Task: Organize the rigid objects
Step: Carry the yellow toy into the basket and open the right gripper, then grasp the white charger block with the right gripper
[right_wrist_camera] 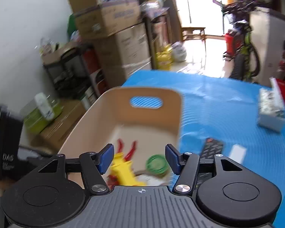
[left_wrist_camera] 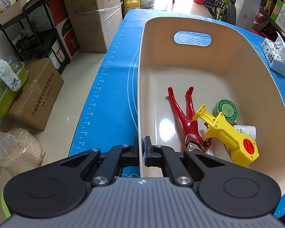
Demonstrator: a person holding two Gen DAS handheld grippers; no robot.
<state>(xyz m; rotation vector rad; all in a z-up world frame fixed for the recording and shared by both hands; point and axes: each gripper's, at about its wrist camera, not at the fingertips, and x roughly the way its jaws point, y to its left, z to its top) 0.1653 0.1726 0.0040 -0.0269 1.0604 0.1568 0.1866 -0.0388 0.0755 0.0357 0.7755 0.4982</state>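
Observation:
A beige plastic bin [left_wrist_camera: 180, 26] [right_wrist_camera: 96, 117] stands on the blue mat [left_wrist_camera: 112, 87]. My left gripper [left_wrist_camera: 142, 148] is shut on the bin's left rim, one finger outside the wall and one inside. Inside the bin lie a red toy figure [left_wrist_camera: 184, 117], a yellow toy with a red knob [left_wrist_camera: 229, 136], a green round tin [left_wrist_camera: 226, 110] and a white container [left_wrist_camera: 245, 130]. In the blurred right wrist view my right gripper [right_wrist_camera: 139, 158] stands open above the bin's near end, nothing between its blue pads. The yellow toy [right_wrist_camera: 123, 172] and green tin [right_wrist_camera: 156, 164] show below it.
A black remote [right_wrist_camera: 212, 147] and a white card [right_wrist_camera: 237, 152] lie on the mat right of the bin. A tissue pack [left_wrist_camera: 275, 57] [right_wrist_camera: 271, 112] sits at the far right. Cardboard boxes [left_wrist_camera: 93, 15], a black shelf [left_wrist_camera: 34, 36] and a bicycle [left_wrist_camera: 222, 1] surround the table.

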